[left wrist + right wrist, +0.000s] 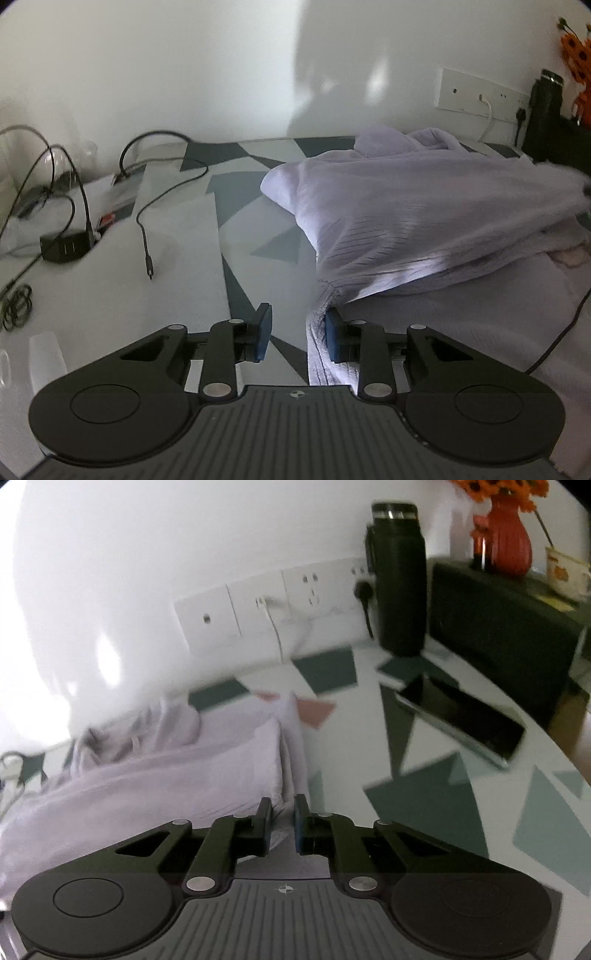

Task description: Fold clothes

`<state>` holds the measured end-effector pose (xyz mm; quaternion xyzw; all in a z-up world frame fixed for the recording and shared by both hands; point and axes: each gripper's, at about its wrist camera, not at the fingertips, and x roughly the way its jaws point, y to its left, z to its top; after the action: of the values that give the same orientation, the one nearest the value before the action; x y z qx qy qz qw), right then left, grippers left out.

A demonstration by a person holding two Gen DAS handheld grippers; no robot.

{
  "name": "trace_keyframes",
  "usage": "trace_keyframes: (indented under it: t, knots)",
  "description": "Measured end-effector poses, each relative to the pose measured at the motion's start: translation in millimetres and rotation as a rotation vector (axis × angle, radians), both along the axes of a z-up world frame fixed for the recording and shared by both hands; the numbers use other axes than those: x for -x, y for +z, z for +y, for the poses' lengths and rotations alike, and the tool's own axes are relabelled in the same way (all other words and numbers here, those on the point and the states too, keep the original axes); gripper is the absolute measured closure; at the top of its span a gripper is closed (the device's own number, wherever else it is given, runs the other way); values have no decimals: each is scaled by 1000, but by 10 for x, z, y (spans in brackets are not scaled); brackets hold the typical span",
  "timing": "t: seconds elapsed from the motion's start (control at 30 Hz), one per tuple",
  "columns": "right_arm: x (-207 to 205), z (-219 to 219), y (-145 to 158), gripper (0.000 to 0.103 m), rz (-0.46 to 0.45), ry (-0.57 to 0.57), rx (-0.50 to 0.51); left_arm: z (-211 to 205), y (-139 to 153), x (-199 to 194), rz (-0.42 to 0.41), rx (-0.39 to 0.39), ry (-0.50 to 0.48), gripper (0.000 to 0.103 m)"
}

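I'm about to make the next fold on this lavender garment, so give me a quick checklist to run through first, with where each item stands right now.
1. Right hand-held gripper holds the lavender garment: ok, fabric sits between its nearly closed fingers.
2. Left hand-held gripper has a grip: not ok, it is open, with the garment's ribbed edge only against its right-side finger.
3. Garment lies flat: not ok, it is bunched and partly lifted.
4. Loose black cable clear of the garment: ok, it lies apart on the tabletop.
5. Phone clear of the garment: ok, apart.
6. Black bottle out of the way: cannot tell.
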<state>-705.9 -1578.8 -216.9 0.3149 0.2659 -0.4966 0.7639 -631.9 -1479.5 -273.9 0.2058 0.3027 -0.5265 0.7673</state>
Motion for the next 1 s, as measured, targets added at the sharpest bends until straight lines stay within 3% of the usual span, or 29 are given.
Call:
trace_keyframes:
  t: [0.1, 0.23, 0.33, 0.4, 0.47, 0.57, 0.67, 0.77, 0.9, 1.0]
  knots:
    - [14, -36, -220, 92, 39, 1, -53, 12, -26, -41, 28, 5, 4, 73]
    - [-69, -36, -356, 90, 91, 17, -33, 19, -47, -86, 55, 2, 1, 69]
    - [-139, 21, -317, 73, 162, 6, 1, 33, -12, -105, 105, -6, 18, 54]
    - [-140, 67, -261, 57, 172, 0, 33, 108, 67, -139, 222, 46, -36, 52]
    - [-125, 101, -200, 52, 149, 10, 57, 199, 190, -170, 360, 129, -106, 43]
    - [-194, 127, -107, 43, 151, 46, 109, 176, 391, -151, 420, 215, -143, 34]
    - [-363, 125, -64, 26, 135, 134, 139, -41, 505, -118, 407, 261, -137, 18]
    - [-582, 109, -96, 13, 151, 225, 142, -414, 468, -48, 327, 214, -76, 14]
    - [-798, 57, -208, 9, 212, 255, 139, -856, 266, 60, 207, 74, -32, 11]
    - [-847, 11, -325, 8, 231, 253, 92, -990, 129, 146, 160, 22, -26, 1]
